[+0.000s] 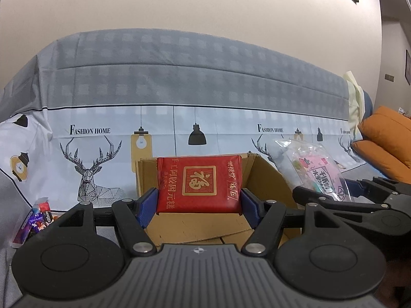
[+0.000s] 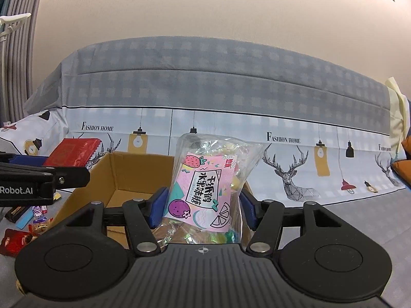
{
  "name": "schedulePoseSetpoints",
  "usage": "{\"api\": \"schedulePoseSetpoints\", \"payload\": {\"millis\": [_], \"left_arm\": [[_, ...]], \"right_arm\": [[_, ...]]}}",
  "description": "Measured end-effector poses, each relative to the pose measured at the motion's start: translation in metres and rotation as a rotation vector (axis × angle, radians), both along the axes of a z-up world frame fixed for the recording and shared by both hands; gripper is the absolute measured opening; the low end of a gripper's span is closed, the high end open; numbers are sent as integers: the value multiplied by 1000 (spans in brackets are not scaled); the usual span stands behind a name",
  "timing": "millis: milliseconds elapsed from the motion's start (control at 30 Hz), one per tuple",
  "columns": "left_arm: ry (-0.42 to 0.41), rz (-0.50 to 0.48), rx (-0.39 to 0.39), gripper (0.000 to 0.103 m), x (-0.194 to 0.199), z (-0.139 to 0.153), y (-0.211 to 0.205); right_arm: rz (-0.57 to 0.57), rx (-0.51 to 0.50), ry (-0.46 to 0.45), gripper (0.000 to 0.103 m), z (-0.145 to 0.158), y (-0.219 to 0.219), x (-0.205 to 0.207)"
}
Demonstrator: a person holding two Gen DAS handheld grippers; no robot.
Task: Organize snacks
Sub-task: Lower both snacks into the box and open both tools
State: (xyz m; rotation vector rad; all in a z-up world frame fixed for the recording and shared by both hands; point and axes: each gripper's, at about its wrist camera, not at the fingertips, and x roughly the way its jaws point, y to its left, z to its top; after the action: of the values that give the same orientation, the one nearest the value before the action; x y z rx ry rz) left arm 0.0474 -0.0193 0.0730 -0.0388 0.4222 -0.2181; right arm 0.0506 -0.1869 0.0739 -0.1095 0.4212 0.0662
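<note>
Left claw (image 1: 199, 200) clamps a flat, glossy red packet (image 1: 199, 183); right claw (image 2: 203, 206) grips a crinkly clear candy bag (image 2: 208, 187); both over a cardboard box (image 2: 128, 177).

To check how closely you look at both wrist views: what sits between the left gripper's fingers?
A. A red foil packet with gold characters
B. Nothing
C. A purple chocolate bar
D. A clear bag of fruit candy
A: in the left wrist view the red foil packet sits between the left gripper pads, above the cardboard box.
</note>
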Motion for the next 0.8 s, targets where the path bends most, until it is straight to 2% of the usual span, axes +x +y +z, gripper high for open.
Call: {"api": "schedulePoseSetpoints", "payload": {"millis": [800], "left_arm": [[2, -2, -3, 74, 2, -2, -1]], "right_arm": [[-12, 4, -1, 66, -1, -1, 2]]}}
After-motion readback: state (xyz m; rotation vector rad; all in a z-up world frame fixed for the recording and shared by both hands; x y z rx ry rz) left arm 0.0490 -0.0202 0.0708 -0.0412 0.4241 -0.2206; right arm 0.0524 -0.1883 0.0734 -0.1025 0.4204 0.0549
